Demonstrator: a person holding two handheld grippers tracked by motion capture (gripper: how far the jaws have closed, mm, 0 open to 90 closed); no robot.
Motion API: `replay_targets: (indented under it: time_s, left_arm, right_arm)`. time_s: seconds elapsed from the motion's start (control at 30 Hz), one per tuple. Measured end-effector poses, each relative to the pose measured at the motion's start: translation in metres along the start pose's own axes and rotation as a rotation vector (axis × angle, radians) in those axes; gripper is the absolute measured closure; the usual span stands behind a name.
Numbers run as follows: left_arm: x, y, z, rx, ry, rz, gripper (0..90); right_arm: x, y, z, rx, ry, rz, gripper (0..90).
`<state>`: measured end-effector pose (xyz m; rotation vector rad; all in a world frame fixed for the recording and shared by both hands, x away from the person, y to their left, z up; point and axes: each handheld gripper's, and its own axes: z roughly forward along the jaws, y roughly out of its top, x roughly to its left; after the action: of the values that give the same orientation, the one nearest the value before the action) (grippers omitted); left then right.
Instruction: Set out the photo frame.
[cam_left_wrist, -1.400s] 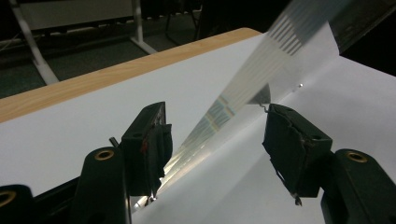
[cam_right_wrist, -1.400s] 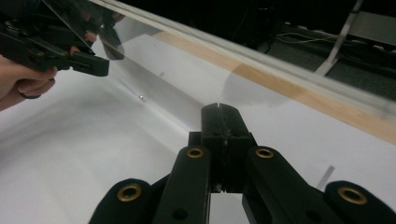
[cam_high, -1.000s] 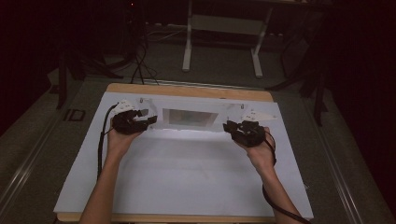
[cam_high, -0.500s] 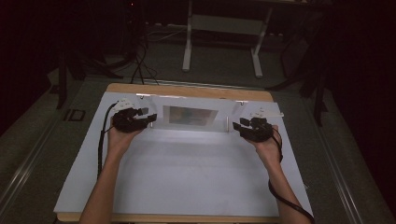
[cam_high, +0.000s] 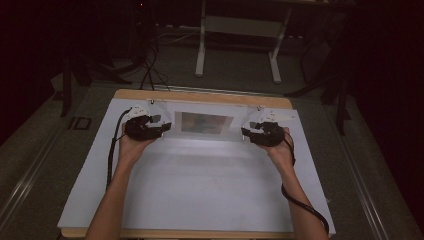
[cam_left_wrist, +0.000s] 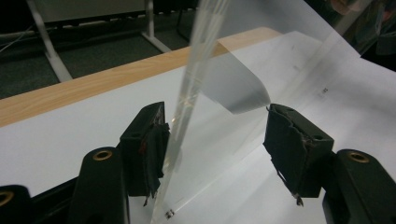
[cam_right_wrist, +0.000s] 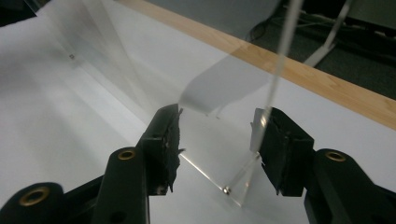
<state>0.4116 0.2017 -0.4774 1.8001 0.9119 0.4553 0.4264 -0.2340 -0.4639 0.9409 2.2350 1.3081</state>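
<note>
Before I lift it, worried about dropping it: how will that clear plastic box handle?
The clear box looks stiff: its wall edge runs straight. Glossy panels, probably slippery. Thin walls, likely light, possibly brittle.

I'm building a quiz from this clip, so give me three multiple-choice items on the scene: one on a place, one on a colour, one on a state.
1. Where does the clear box stand?
A. near edge of the table
B. far edge, between the grippers
C. on the floor

2. What colour is the sheet that covers the table?
A. white
B. green
C. red

3. How do the left gripper jaws stand?
A. shut empty
B. open, a clear wall between them
C. shut on a cable

B: the high view shows it between the left gripper and the right gripper.
A: it looks white throughout.
B: a gap shows beside the wall.
</note>
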Motion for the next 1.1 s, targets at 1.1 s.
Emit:
replay_targets:
  time_s: [1.1]
  left_arm:
    - [0.010,0.010,0.025,-0.025,0.100,-0.061,38.4]
  right_arm:
    - [-0.011,0.001,0.026,-0.076,-0.070,0.100,49.4]
